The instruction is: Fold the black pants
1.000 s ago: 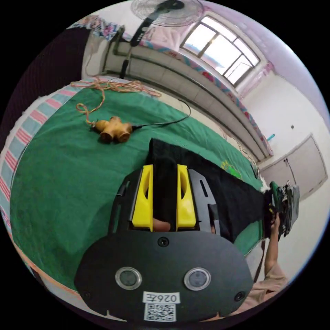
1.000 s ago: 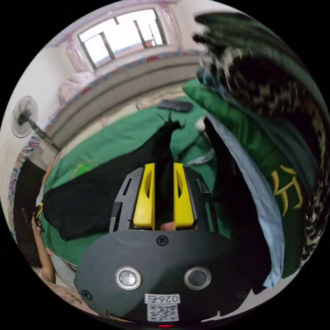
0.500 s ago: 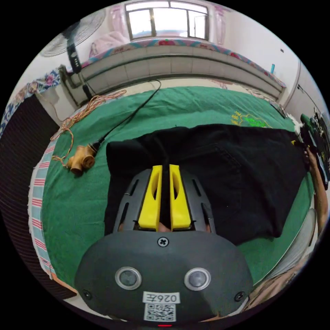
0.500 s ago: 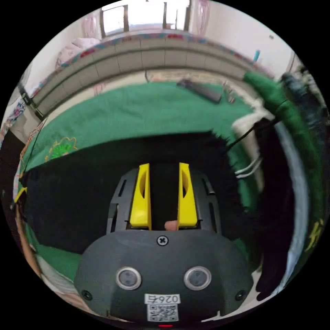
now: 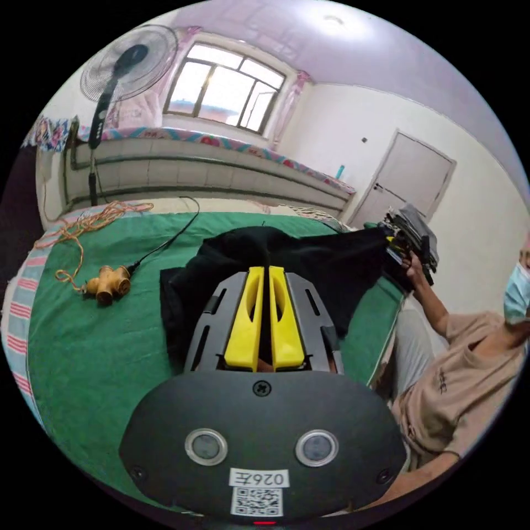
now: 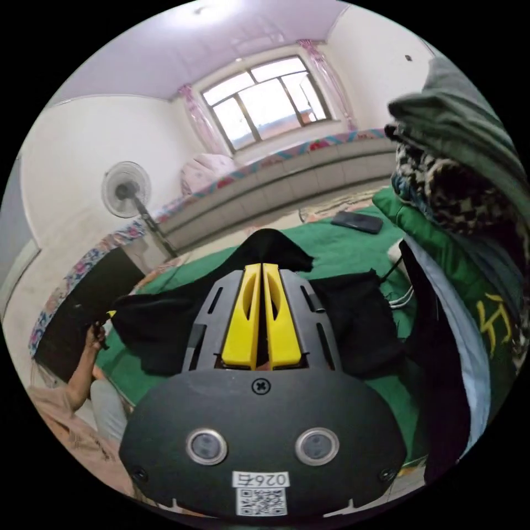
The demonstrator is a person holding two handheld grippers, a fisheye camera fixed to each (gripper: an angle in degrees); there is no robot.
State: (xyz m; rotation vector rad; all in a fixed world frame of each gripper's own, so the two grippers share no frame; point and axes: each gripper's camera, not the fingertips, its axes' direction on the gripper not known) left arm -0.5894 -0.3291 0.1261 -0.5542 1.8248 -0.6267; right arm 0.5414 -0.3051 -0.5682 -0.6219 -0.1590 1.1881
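At the centre of the left gripper view, the left gripper (image 5: 264, 276) had its yellow jaws nearly together, clamped on a raised fold of the black pants (image 5: 309, 259). The pants lay across the green bedspread (image 5: 83, 342), running from the middle of the frame toward the right, where the right gripper (image 5: 411, 243) showed in a person's hand (image 5: 411, 264). The person's sleeve (image 5: 469, 375) sat at the right edge. At the left, a tan plug adapter (image 5: 106, 282) lay on the bedspread, apart from the pants, with an orange cord (image 5: 83, 226) above it. A standing fan (image 5: 118, 66) stood at the upper left, beside the window (image 5: 223, 88), and a door (image 5: 411, 176) showed at the right.

In the right gripper view, the right gripper (image 6: 262, 273) was likewise pinched on a peak of the pants (image 6: 353, 320) at mid-frame, the cloth spreading left and right over the bedspread (image 6: 342, 248). A pile of clothes (image 6: 464, 232) rose along the right edge. A dark phone (image 6: 358, 221) lay on the bedspread above centre-right. The fan (image 6: 126, 190) stood at the left.
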